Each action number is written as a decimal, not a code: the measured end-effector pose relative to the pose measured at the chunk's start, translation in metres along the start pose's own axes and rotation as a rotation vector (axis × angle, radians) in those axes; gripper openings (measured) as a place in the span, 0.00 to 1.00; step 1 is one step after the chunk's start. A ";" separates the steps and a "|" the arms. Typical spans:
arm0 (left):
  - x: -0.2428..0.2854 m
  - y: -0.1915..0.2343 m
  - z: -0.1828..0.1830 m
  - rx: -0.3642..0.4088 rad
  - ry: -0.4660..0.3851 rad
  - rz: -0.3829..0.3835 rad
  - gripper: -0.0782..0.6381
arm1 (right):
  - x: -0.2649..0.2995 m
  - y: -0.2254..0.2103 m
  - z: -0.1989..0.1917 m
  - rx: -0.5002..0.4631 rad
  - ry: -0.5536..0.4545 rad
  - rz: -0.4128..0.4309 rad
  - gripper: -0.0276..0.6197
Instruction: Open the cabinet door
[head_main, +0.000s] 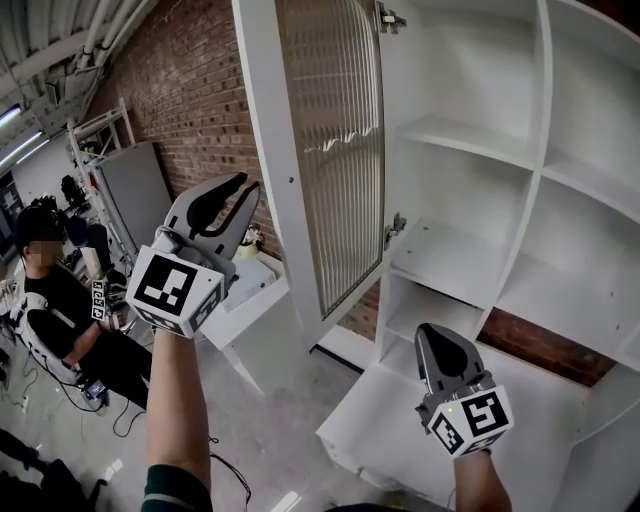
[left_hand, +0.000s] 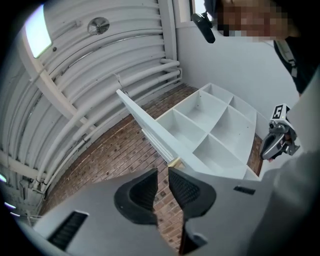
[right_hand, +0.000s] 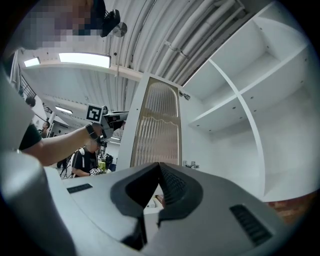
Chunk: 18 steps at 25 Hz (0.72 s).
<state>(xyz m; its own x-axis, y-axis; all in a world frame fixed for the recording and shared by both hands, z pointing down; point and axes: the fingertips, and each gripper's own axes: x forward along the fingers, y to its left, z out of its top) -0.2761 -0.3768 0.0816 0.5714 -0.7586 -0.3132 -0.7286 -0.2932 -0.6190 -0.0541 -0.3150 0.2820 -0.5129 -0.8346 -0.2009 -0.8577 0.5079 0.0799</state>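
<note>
With the cabinet door (head_main: 272, 150) standing wide open, I'm hovering my left gripper (head_main: 245, 183) barely parted and empty beside its edge, my right gripper (head_main: 432, 332) closed on nothing down low, risking a knock on the ribbed glass (head_main: 338, 130) if I drift inward.

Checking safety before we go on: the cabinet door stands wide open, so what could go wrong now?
1. The left gripper, jaws slightly apart and empty, hangs close to the cabinet door. A careless swing could knock the ribbed glass pane.
2. Pushed further, the door may strike the white table beside it.
</note>
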 end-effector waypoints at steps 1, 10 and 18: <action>-0.002 -0.001 0.001 -0.003 0.003 0.010 0.21 | 0.001 0.001 0.000 0.002 0.000 0.004 0.05; -0.022 -0.029 -0.011 -0.033 0.075 0.054 0.19 | 0.005 0.004 -0.007 0.012 0.010 0.059 0.05; -0.054 -0.047 -0.017 -0.133 0.116 0.152 0.14 | 0.008 0.005 -0.005 0.031 0.004 0.103 0.05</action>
<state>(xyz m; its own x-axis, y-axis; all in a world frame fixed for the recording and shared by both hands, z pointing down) -0.2791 -0.3316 0.1398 0.4095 -0.8595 -0.3059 -0.8508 -0.2387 -0.4682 -0.0625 -0.3198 0.2854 -0.5986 -0.7784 -0.1891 -0.7989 0.5974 0.0697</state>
